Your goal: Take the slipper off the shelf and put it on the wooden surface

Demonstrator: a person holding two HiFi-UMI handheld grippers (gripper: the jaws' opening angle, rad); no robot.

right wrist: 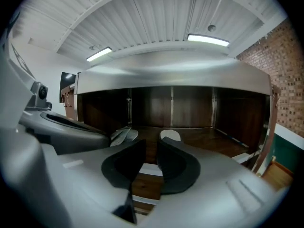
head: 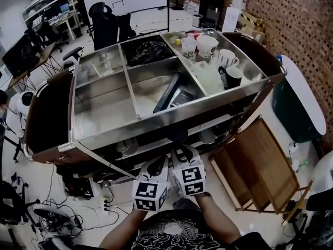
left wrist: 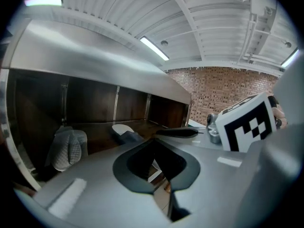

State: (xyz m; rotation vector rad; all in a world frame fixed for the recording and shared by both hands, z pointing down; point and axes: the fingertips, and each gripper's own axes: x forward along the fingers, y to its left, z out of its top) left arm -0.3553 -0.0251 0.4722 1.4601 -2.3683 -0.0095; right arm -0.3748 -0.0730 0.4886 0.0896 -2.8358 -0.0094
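Nothing of the job is done yet, as far as I can see. At the far left of the cart's (head: 171, 120) dark lower shelf (right wrist: 199, 139) sits a grey mesh slipper (left wrist: 69, 148). A little to its right lies the slipper (left wrist: 123, 131) with the pale sole, flat on the shelf and touched by neither tool. The left gripper (left wrist: 155, 140) points in under the steel top, its jaws together at the tips with nothing in them. Just beside it, the right gripper (right wrist: 152, 144) has its jaws a little apart and empty. The pale-soled slipper shows straight beyond that gap, near but not reached. Off to the right, the wooden surface (head: 260, 160) stands beside the cart with no slipper on it. So I reckon the whole thing is left to do: reach in, close on the slipper, draw it out from under the top, carry it over to the right and set it down.
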